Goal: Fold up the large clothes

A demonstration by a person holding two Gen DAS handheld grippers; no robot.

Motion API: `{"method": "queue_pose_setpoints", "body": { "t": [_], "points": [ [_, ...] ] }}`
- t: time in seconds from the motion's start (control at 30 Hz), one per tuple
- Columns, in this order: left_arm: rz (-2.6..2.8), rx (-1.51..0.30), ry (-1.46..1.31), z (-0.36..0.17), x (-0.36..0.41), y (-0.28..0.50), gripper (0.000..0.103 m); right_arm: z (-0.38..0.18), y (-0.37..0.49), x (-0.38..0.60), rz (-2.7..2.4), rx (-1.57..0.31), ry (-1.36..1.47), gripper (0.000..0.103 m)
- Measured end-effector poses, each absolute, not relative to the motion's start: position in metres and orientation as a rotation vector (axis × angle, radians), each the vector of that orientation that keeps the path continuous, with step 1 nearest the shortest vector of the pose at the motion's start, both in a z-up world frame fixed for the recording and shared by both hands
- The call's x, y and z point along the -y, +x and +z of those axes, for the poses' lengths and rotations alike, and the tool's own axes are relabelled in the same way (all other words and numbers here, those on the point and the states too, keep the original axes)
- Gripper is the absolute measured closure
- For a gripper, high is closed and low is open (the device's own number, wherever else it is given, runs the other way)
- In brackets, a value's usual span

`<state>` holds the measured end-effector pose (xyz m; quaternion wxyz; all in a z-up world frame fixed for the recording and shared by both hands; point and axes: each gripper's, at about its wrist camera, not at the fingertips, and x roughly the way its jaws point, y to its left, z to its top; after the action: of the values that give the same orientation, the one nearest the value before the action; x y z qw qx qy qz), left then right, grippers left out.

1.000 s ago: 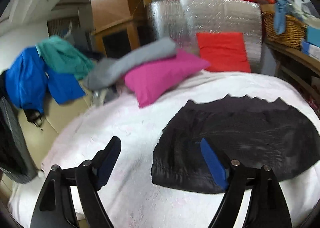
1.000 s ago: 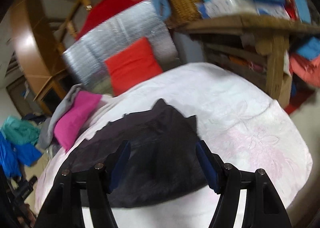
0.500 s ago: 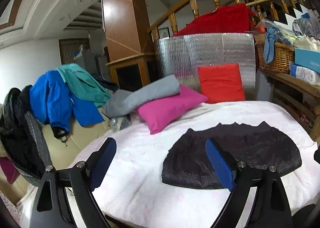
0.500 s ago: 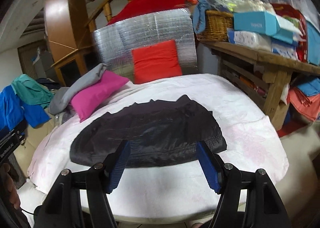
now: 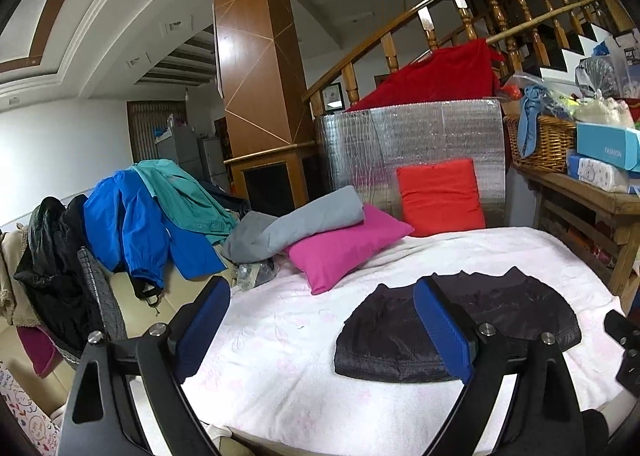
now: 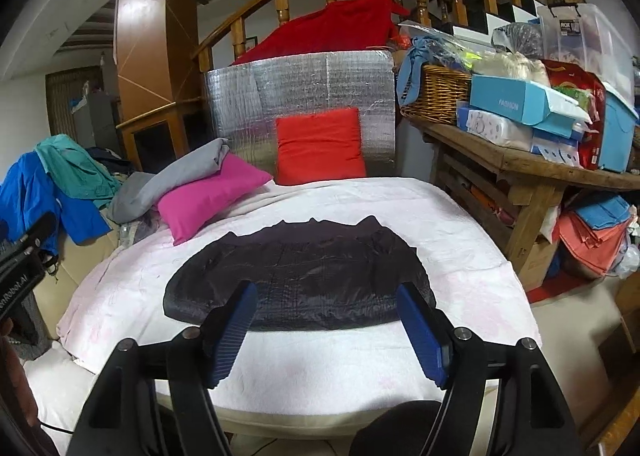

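A folded black garment [image 6: 300, 276] lies flat on the white-covered bed [image 6: 340, 200]; it also shows in the left wrist view [image 5: 400, 336]. My left gripper [image 5: 320, 324] is open and empty, held above the bed's near edge, to the left of the garment. My right gripper [image 6: 326, 328] is open and empty, held back from the garment's near edge, above the front of the bed. Neither gripper touches the cloth.
A pink pillow [image 6: 212, 192] with a grey folded cloth [image 6: 176, 176] and a red pillow [image 6: 320, 144] sit at the bed's far end before a silver panel [image 6: 300, 88]. Blue and teal jackets [image 5: 140, 216] hang left. A cluttered wooden bench [image 6: 520, 160] stands right.
Both grippers have pulled back and up from the garment, which now looks smaller and farther away. Both stay open and the garment lies still.
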<state>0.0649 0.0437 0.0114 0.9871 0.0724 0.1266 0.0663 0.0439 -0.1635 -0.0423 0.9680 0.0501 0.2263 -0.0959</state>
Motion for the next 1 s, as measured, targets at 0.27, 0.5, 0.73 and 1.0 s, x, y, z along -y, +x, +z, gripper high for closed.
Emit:
{"method": "queue_pose_setpoints", "body": {
  "t": [0.27, 0.5, 0.73, 1.0],
  "points": [
    [0.137, -0.246, 0.137, 0.022, -0.048, 0.044, 0.009, -0.041, 0.034, 0.147, -0.201, -0.470, 0.091, 0.027],
    [0.138, -0.237, 0.158, 0.027, -0.048, 0.024, 0.009, -0.038, 0.018, 0.135, -0.198, -0.478, 0.060, 0.027],
    [0.152, -0.225, 0.146, 0.034, -0.054, 0.013, 0.009, -0.026, 0.005, 0.135, -0.205, -0.445, 0.064, 0.027],
    [0.174, -0.208, 0.142, 0.040, -0.059, 0.001, 0.008, -0.024, 0.002, 0.127, -0.197, -0.447, 0.044, 0.027]
  ]
}}
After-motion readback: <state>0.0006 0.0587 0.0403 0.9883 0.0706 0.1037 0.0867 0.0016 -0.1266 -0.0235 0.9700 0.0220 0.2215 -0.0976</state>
